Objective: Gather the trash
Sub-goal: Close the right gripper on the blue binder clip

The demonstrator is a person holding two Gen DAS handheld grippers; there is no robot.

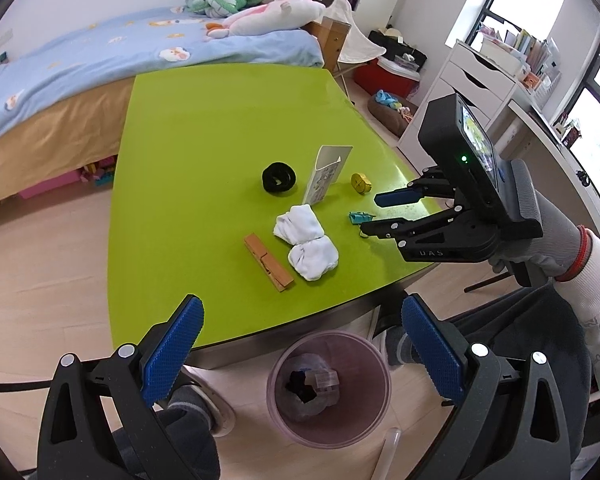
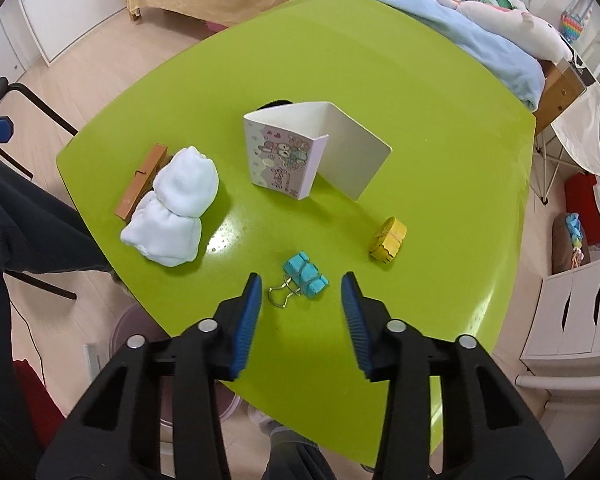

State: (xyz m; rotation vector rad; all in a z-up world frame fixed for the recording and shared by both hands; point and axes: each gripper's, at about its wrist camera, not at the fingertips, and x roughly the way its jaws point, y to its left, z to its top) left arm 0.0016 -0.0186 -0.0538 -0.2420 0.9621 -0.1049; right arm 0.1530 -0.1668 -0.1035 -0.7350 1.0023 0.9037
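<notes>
Lime-green tabletop [image 2: 380, 80] carries the whole clutter. Near its front edge lies a turquoise binder clip [image 2: 305, 275], wire handles [image 2: 281, 295] splayed toward the left, and the right gripper [image 2: 302, 280] points steeply down at it with its blue pads partly apart on either side; the clip sits between the tips, though neither pad presses on it. Just right of it is a yellow binder clip [image 2: 389, 239]. Farther back stands a folded card [image 2: 284, 152] with cartoon animals printed on it, and to the left a white rolled cloth [image 2: 172, 208] rests against a wooden clothespin [image 2: 140, 184]. A black coiled thing [image 1: 278, 178] sits behind the card. The left gripper [image 1: 300, 320] hangs wide open and empty over the near table edge, above a translucent pink trash bin [image 1: 328, 388] on the floor (already holding some scraps).
</notes>
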